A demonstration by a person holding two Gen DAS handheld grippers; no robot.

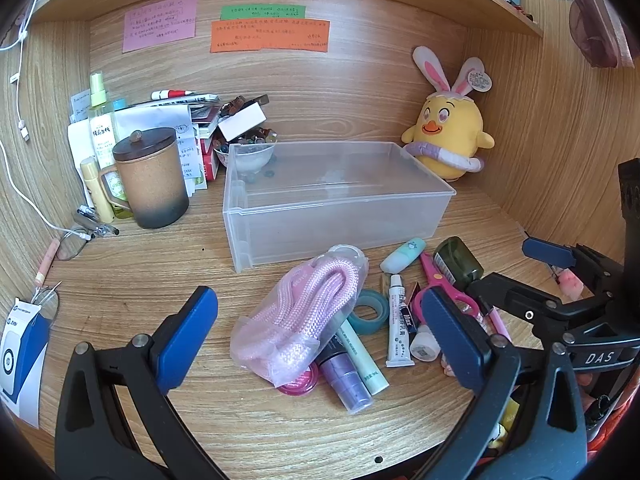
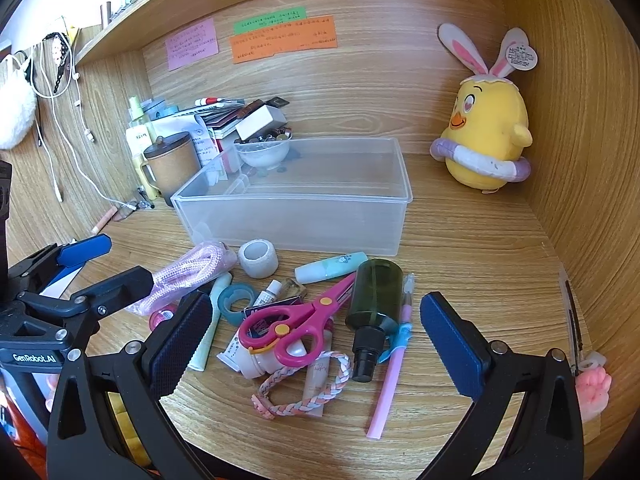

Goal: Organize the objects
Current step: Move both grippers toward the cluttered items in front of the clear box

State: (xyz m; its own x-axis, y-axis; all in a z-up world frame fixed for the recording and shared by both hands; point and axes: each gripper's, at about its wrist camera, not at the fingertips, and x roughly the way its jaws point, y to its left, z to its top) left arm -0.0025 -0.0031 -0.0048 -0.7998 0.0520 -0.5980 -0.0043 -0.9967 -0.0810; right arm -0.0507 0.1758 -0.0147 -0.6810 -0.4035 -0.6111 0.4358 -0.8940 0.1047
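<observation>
A clear plastic bin (image 1: 336, 216) (image 2: 296, 220) stands in the middle of the wooden desk. In front of it lies a heap of small items: a bagged pink rope (image 1: 308, 316) (image 2: 188, 276), pink scissors (image 2: 292, 324) (image 1: 436, 284), a dark green spray bottle (image 2: 374, 304) (image 1: 458, 258), teal tape (image 1: 370, 310) (image 2: 236, 300), a white tube (image 1: 398, 324), a pink pen (image 2: 394, 360), a braided band (image 2: 308, 396). My left gripper (image 1: 320, 340) hangs open over the rope bag. My right gripper (image 2: 316, 344) is open above the scissors and bottle. Neither holds anything.
A lidded brown mug (image 1: 150, 178), bottles, papers and a small bowl (image 1: 250, 158) crowd the back left. A yellow plush chick (image 1: 448, 128) (image 2: 486, 128) sits back right. Wooden walls close in the desk on three sides. White cables (image 1: 24, 184) hang left.
</observation>
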